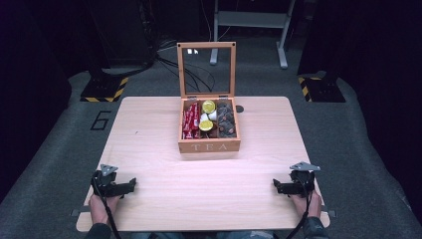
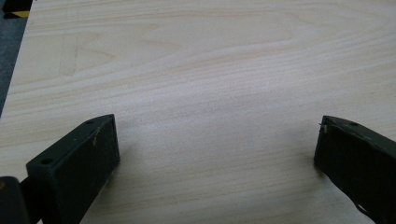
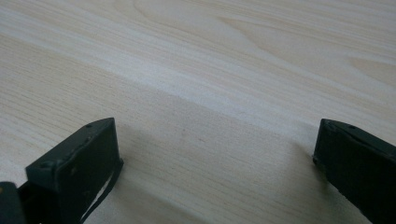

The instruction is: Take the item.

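Wooden table (image 1: 164, 199), near edge: left gripper (image 1: 130, 185) and right gripper (image 1: 276, 186) rest well short of the tea box (image 1: 209, 146), both spread wide, nothing between the jaws. Box sits mid-table beyond them, lid (image 1: 207, 69) up, packets and capsules inside. Work looks unstarted; reaching and handling all remain.

Bright tabletop, dark surroundings, soft focus

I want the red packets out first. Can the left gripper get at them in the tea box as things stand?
Probably yes. The left gripper rests open near the table's front edge, bare wood lies between it and the tea box, the lid stands open, and the red packets fill the left compartment.
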The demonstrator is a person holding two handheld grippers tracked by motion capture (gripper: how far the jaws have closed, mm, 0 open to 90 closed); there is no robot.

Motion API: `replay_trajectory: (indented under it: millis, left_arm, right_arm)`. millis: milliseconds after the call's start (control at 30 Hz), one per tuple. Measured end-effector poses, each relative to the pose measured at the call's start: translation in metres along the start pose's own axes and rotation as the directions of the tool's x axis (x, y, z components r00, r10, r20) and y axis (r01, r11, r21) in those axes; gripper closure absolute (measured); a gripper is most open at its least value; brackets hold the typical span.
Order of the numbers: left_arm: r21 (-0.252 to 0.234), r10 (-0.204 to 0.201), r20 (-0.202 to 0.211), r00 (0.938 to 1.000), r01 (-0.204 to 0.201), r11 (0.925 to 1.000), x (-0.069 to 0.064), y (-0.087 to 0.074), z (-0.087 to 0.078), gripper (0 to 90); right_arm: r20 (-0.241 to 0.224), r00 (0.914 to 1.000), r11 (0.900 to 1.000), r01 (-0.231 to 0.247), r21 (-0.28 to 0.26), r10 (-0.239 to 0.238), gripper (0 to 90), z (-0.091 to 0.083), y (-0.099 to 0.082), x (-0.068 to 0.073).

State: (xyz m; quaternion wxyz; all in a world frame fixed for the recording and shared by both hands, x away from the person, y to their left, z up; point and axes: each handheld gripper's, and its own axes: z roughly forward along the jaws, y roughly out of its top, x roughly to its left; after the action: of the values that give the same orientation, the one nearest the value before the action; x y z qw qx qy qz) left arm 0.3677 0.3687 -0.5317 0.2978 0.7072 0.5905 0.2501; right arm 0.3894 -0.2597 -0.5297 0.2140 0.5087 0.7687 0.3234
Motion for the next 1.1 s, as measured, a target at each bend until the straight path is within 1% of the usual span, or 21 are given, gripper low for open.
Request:
replay_trajectory:
  millis: [300, 333, 400, 467, 567, 600, 700, 733, 800, 833, 867, 900, 933, 1033, 1100]
  left_arm:
    - [0.007, 0.008, -0.001, 1.0, -0.008, 0.9999, 0.002, 0.002, 0.0, 0.0]
    - [0.02, 0.005, -0.002, 1.0, -0.005, 0.9998, 0.003, 0.003, -0.001, 0.0]
    - [0.013, -0.002, -0.004, 1.0, 0.002, 0.9999, 0.004, 0.003, -0.002, 0.0]
    - [0.021, -0.016, 0.008, 0.9998, 0.016, 0.9997, 0.006, 0.005, -0.007, 0.0]
    - [0.008, -0.014, 0.001, 0.9999, 0.014, 0.9999, 0.007, 0.008, -0.009, 0.0]
    - [0.009, -0.012, 0.012, 0.9999, 0.012, 0.9999, 0.007, 0.011, -0.012, 0.0]
    - [0.009, -0.009, 0.018, 0.9998, 0.009, 0.9999, 0.007, 0.014, -0.015, 0.0]
    - [0.01, -0.019, 0.023, 0.9996, 0.018, 0.9998, 0.007, 0.016, -0.017, 0.0]
    - [-0.009, -0.019, 0.029, 0.9994, 0.019, 0.9998, 0.007, 0.021, -0.019, 0.0]
    - [-0.004, -0.02, 0.036, 0.9992, 0.02, 0.9998, 0.007, 0.022, -0.02, 0.0]
    - [-0.009, -0.019, 0.044, 0.9989, 0.02, 0.9998, 0.007, 0.025, -0.021, 0.0]
    - [-0.019, -0.027, 0.046, 0.9986, 0.028, 0.9994, 0.006, 0.027, -0.021, 0.0]
    - [-0.021, -0.021, 0.056, 0.9982, 0.023, 0.9995, 0.005, 0.032, -0.024, 0.0]
    - [-0.027, -0.021, 0.066, 0.9976, 0.022, 0.9994, 0.003, 0.036, -0.025, 0.0]
    - [-0.027, -0.004, 0.073, 0.9974, 0.006, 0.9996, -0.001, 0.042, -0.026, 0.0]
  right_arm:
    - [-0.001, 1.0, 1.0, 0.006, -0.001, -0.006, 0.0, 0.0, 0.0, 0.0]
    - [-0.003, 0.9999, 0.9999, 0.01, -0.001, -0.01, 0.0, 0.0, 0.0, -0.001]
    - [-0.003, 1.0, 1.0, 0.009, 0.0, -0.009, 0.0, 0.0, 0.0, -0.001]
    - [-0.003, 0.9999, 0.9999, 0.011, -0.001, -0.011, 0.0, 0.0, 0.0, 0.0]
    - [-0.003, 0.9999, 1.0, 0.01, 0.0, -0.01, 0.0, 0.0, 0.0, 0.0]
    - [-0.002, 0.9999, 0.9999, 0.01, 0.0, -0.01, 0.0, 0.0, 0.0, 0.0]
    - [-0.003, 1.0, 1.0, 0.009, 0.001, -0.009, 0.0, 0.0, 0.001, 0.0]
    - [-0.004, 0.9999, 1.0, 0.01, 0.001, -0.01, 0.0, 0.0, 0.001, 0.0]
    - [-0.003, 0.9999, 0.9999, 0.01, 0.0, -0.01, 0.0, 0.0, 0.0, 0.0]
    - [-0.003, 0.9999, 0.9999, 0.01, 0.0, -0.01, 0.0, 0.0, 0.0, 0.0]
    - [-0.003, 0.9999, 0.9999, 0.01, 0.003, -0.01, 0.1, 0.0, 0.001, 0.0]
    - [-0.004, 0.9999, 0.9999, 0.01, 0.0, -0.01, 0.1, 0.0, 0.0, 0.0]
    - [-0.004, 0.9999, 0.9999, 0.01, 0.0, -0.01, 0.1, 0.0, 0.0, 0.0]
    - [-0.004, 0.9999, 0.9999, 0.011, 0.0, -0.011, 0.1, 0.0, 0.0, 0.0]
    - [-0.004, 0.9999, 0.9999, 0.01, 0.0, -0.01, 0.1, 0.0, 0.0, 0.0]
